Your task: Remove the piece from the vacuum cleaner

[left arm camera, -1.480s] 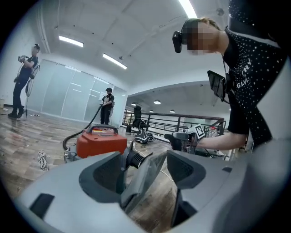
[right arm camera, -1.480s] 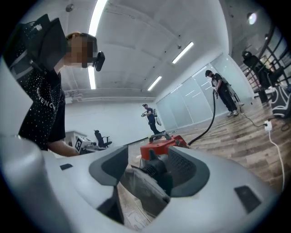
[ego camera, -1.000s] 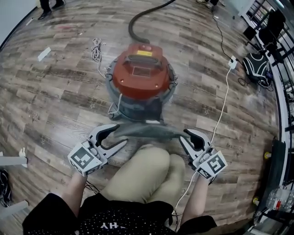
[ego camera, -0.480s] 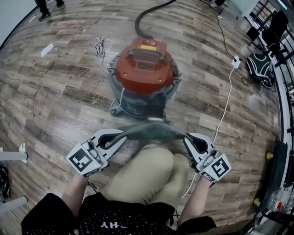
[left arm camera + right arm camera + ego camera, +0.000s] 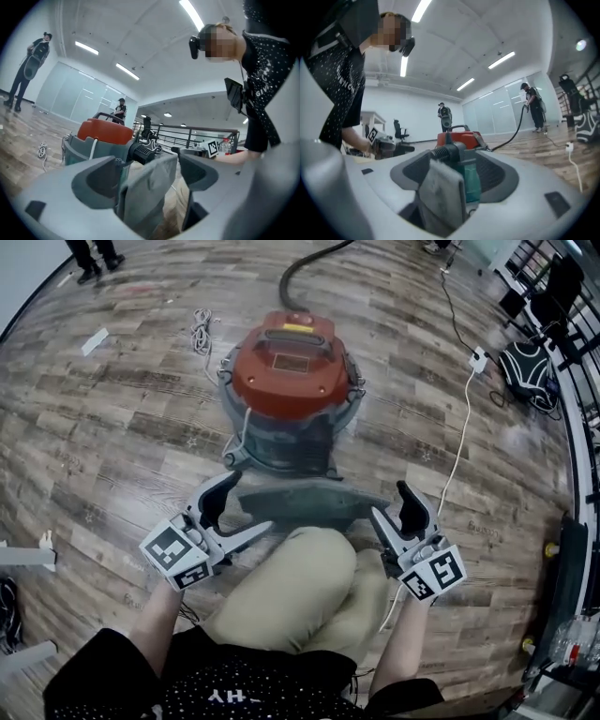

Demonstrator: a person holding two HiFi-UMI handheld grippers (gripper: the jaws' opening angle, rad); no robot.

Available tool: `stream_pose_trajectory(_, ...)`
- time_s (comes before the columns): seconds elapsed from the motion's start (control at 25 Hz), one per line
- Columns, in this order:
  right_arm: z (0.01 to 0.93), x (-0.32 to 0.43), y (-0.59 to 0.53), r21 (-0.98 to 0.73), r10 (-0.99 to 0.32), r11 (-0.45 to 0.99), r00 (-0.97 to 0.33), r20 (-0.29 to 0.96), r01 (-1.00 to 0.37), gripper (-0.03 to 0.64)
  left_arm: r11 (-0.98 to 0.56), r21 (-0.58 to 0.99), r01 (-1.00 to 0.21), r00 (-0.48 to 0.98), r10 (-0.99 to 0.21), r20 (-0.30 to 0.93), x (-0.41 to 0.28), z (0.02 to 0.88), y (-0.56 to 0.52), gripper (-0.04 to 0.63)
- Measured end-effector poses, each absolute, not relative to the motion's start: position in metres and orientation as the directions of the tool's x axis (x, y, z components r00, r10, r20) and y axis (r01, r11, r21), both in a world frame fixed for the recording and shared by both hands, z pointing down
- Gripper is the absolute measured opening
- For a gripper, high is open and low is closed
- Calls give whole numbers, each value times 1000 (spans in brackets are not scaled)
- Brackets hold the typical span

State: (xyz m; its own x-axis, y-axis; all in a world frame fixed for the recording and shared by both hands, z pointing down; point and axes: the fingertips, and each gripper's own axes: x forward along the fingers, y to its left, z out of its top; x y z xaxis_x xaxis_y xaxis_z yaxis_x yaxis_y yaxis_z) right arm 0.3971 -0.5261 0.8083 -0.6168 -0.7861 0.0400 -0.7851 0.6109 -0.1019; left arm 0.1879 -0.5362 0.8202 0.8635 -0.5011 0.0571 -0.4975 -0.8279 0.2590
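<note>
Head view: grey piece [image 5: 309,505], long axis left to right, just off the vacuum cleaner [image 5: 286,381], one end in left gripper [image 5: 247,504], the other in right gripper [image 5: 389,502].
Left gripper view: jaws wide, opening; piece between, unpinched.
Right gripper view: jaws opening; piece between, loose.

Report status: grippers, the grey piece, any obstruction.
Left gripper and right gripper opening, grey piece ends between their jaws. Piece sits between vacuum cleaner and the person's knees. Nothing blocking.
</note>
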Motion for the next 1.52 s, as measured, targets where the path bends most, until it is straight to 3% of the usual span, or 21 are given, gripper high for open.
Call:
stream_pose_trajectory(0.04, 802, 401, -529, -154, -804, 588, -594, -6, -794, 313, -825, 253, -505, 860, -507, 59, 189, 818, -538, 440)
stream_pose_trajectory(0.16, 787, 411, -524, -212, -804, 593, -587, -98, -777, 314, -830, 122, -544, 838, -532, 118, 184, 815, -537, 433)
stream_pose_trajectory(0.2, 788, 410, -521, -200, -788, 613, -609, -88, -765, 303, -812, 88, -576, 815, -564, 129, 180, 814, -539, 321)
stream_pose_trajectory(0.24, 792, 408, -519, -186, -775, 628, -629, -61, -756, 187, -789, 77, -610, 790, -599, 130, 174, 814, -542, 59)
stream_pose_trajectory(0.28, 797, 405, -518, -175, -765, 637, -643, -28, -751, 11, -771, 87, -630, 775, -620, 121, 170, 814, -544, 6)
stream_pose_trajectory(0.6, 815, 374, -516, -98, -687, 718, -724, 63, -689, 11, -825, 2, -565, 815, -559, 153, 189, 824, -530, 6)
stream_pose_trajectory(1.52, 838, 388, -514, -124, -716, 687, -696, 51, -716, 9, -848, 47, -528, 839, -513, 181, 199, 848, -532, 6)
